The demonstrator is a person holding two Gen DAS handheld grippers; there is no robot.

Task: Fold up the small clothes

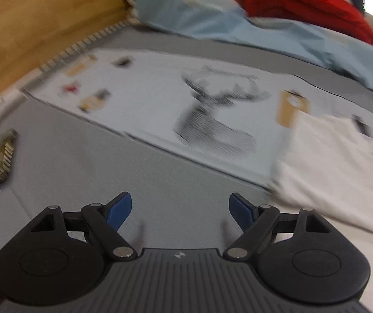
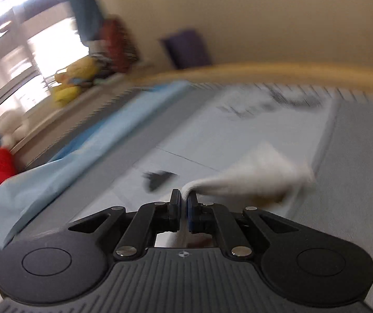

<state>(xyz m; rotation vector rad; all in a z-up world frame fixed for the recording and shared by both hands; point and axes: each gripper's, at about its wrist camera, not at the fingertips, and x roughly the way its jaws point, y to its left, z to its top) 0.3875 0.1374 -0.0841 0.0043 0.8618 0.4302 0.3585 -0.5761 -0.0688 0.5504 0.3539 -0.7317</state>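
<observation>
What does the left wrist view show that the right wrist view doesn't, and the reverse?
Only the left wrist view: the left tongs, open and empty over the grey surface, and a clear deer print on the pale mat.

Only the right wrist view: the right tongs, shut on an edge of the white garment, plus a bright window and yellow soft toy.

Both: the white garment, the pale printed mat, light blue cloth and red fabric.

Your white garment reads as soft matt cloth; the bed cover is matt grey fabric; the bed frame smooth wood.
</observation>
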